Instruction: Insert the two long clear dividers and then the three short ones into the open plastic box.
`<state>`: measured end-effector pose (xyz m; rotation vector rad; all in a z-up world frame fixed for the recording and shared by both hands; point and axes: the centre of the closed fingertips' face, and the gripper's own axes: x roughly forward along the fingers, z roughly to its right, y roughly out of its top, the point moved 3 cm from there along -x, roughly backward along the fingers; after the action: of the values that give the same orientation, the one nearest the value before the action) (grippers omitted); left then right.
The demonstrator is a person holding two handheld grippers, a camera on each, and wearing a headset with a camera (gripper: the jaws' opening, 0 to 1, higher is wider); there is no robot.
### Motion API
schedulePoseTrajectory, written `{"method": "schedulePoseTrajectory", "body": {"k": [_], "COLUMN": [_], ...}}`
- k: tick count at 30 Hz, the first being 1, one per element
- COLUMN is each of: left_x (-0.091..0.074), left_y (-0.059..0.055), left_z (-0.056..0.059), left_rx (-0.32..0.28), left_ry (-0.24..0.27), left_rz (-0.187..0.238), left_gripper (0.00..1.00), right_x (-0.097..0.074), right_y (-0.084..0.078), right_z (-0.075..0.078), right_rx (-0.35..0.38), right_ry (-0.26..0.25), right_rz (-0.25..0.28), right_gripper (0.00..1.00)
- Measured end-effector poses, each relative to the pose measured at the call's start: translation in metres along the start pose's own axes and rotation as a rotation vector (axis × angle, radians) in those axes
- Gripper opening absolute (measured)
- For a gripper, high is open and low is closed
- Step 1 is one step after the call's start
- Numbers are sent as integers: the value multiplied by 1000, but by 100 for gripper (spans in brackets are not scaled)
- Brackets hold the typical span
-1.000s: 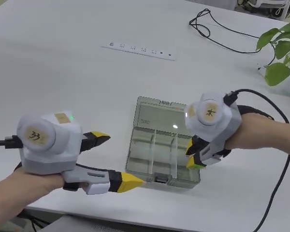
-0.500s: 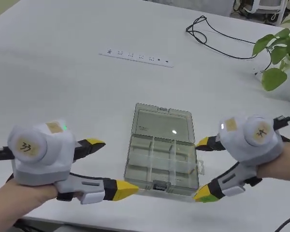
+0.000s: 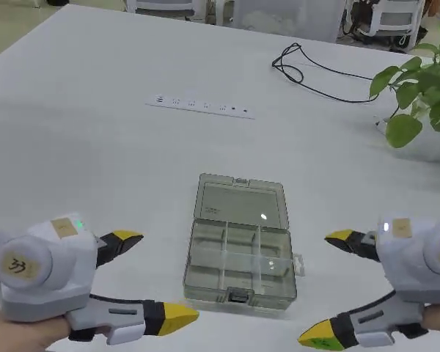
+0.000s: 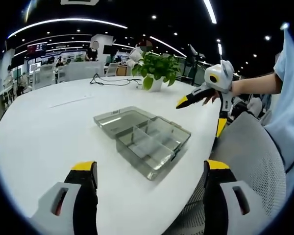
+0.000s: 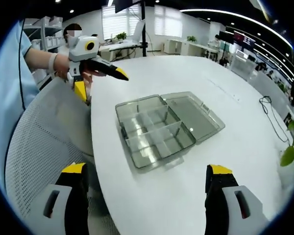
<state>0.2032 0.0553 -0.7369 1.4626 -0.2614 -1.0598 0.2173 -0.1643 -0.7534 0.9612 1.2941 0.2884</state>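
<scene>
The open clear plastic box [image 3: 240,257] lies on the white table with its lid [image 3: 240,198] folded flat behind it. Clear dividers [image 3: 238,254] stand inside the tray, splitting it into compartments; the same box [image 4: 147,142] [image 5: 157,129] sits ahead of both gripper cameras. My left gripper [image 3: 152,279] [image 4: 147,171] hovers left of the box, open and holding nothing. My right gripper [image 3: 334,287] [image 5: 147,174] hovers right of the box, also open and holding nothing. Each gripper sees the other one [image 4: 206,103] [image 5: 100,78] across the box.
A white power strip [image 3: 202,107] lies further back on the table. A black cable [image 3: 315,70] coils at the far right, beside a green plant [image 3: 418,88]. A mesh chair [image 5: 44,147] stands by the near table edge [image 3: 227,323].
The right gripper has pulled away from the box to the right and towards me, its jaws now wide apart. The left gripper drifted slightly left and down. The head camera tilted up.
</scene>
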Motion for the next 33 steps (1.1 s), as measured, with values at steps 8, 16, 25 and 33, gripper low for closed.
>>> {"method": "schedulePoseTrajectory", "body": {"k": [8, 16, 25, 33], "left_x": [-10, -11, -14, -17], "left_y": [7, 25, 23, 15], "left_z": [26, 30, 37, 30], "left_rx": [114, 91, 44, 14], "left_ry": [56, 156, 212, 233], "left_rz": [-27, 28, 27, 25], "left_gripper": [100, 100, 100, 100], "right_x": [-22, -59, -66, -63], "right_y": [-15, -21, -41, -40], "right_z": [-5, -3, 3, -9], "right_rx": [130, 176, 148, 120], "right_ry": [-132, -167, -164, -147], "right_rz": [199, 306, 273, 238], "right_gripper": [100, 100, 100, 100]}}
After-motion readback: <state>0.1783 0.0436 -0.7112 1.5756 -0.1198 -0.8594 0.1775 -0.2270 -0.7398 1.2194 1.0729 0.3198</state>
